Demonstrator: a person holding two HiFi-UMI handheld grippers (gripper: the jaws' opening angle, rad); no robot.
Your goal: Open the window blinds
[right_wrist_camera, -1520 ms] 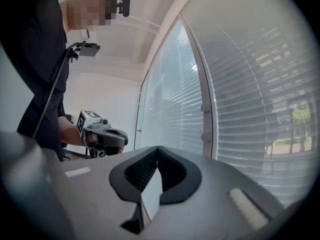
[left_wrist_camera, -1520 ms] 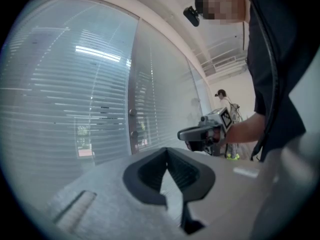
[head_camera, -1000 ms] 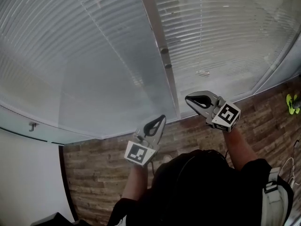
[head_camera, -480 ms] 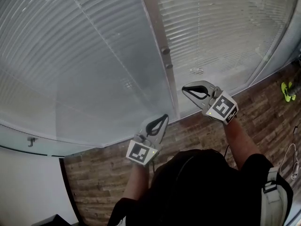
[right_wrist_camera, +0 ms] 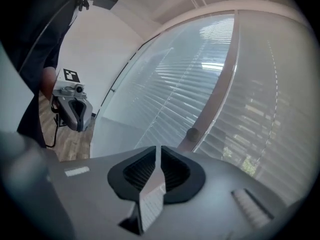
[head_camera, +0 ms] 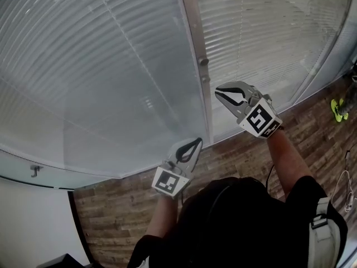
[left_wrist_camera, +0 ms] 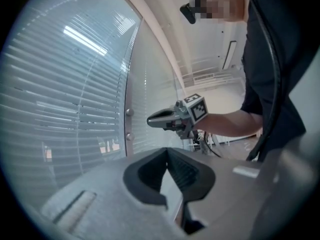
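Blinds (head_camera: 111, 66) sit behind the glass (head_camera: 83, 133) in the panes either side of the post (head_camera: 189, 21). Slats look turned mostly flat, so little shows through them and the task reads as not done yet.

Right gripper (head_camera: 218, 95) is level with the post, tips just beside it and a little below the 2 knobs (head_camera: 204, 70). Its jaws are all but together, a hairline gap with nothing in it.

Left gripper (head_camera: 196, 143) hangs lower, near where the pane meets the floor (head_camera: 128, 205). Its jaws are closed on nothing.

My read is that the knobs drive the slat tilt (cannot tell which knob serves which pane).

Risks from here:
- Jaws in this state won't fit over a knob; pushing in closed just rams the tips into the post or glass.
- The knobs are small, round and close together, so an off-centre pinch could slip off or catch both.
- Picking the wrong 1 moves the wrong pane.
- Turning the wrong way only shuts the slats tighter.
- Left gripper is idle near the glass, and a careless swing could knock it.
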